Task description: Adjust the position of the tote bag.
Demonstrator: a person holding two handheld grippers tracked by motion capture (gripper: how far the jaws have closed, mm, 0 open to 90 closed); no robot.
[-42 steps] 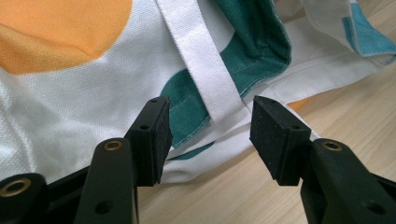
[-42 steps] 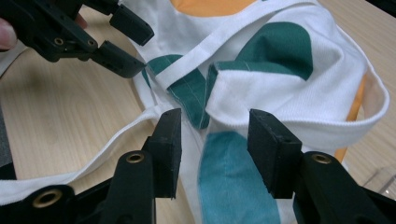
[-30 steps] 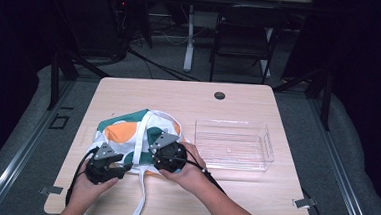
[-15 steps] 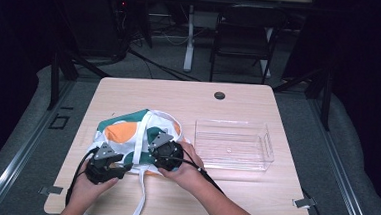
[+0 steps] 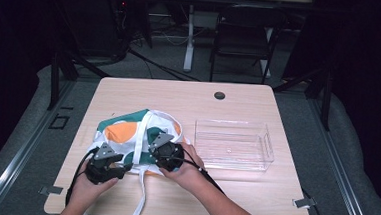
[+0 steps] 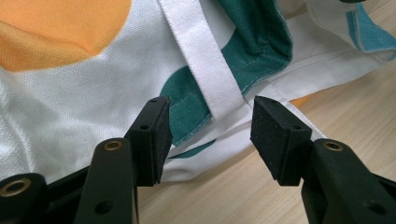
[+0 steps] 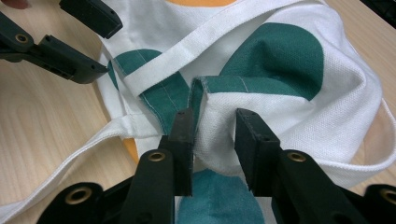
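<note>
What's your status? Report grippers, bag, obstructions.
Left gripper open at tote bag edge, white strap between jaws. Right gripper open around a fabric fold. Clear bin beside bag, not blocking.

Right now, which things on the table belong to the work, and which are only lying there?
In the work:
- cloth bag
- its white strap
- left gripper, open at the bag's edge
- right gripper, around a fold of the bag

Lying about:
- clear plastic tray

No readable text, label, brand, number or sign appears on anything here.
</note>
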